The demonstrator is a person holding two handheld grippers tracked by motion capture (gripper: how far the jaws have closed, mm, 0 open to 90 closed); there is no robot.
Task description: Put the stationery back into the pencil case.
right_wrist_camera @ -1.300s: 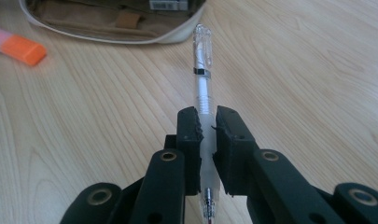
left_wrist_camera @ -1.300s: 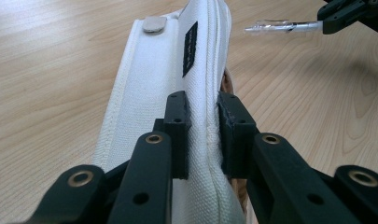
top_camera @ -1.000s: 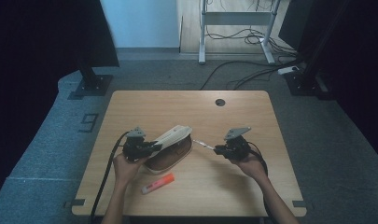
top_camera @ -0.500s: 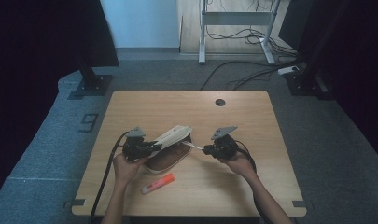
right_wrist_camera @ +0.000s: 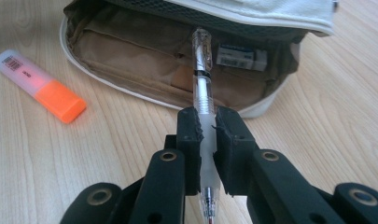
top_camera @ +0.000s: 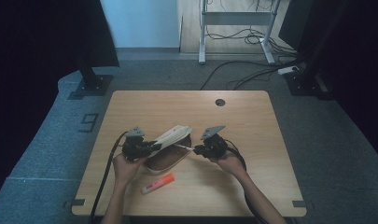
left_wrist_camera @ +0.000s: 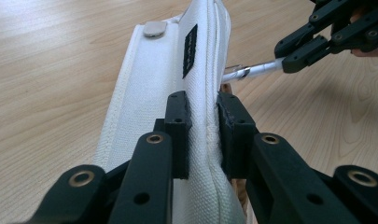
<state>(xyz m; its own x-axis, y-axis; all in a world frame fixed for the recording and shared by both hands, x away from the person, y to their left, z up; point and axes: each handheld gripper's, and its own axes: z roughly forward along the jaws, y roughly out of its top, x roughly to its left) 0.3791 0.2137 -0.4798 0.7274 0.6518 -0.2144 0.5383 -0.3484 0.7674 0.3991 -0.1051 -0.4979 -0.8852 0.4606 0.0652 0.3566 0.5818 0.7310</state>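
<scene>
A white pencil case (top_camera: 170,147) with a brown inside lies open on the wooden table (top_camera: 252,121). My left gripper (top_camera: 151,146) (left_wrist_camera: 200,126) is shut on the raised lid's edge (left_wrist_camera: 203,56) and holds it up. My right gripper (top_camera: 196,150) (right_wrist_camera: 206,135) is shut on a clear pen (right_wrist_camera: 201,70) (left_wrist_camera: 252,71). The pen's far end points into the case's mouth, over the brown pockets (right_wrist_camera: 144,56). A small white eraser (right_wrist_camera: 240,54) lies inside the case.
An orange highlighter (top_camera: 157,183) (right_wrist_camera: 37,84) lies on the table just in front of the case. A round cable hole (top_camera: 220,102) sits near the table's far edge. Dark stands and cables are on the floor beyond.
My right gripper has moved left with the pen, from well apart up to the case's opening. The left gripper and the lifted lid have stayed where they were.
</scene>
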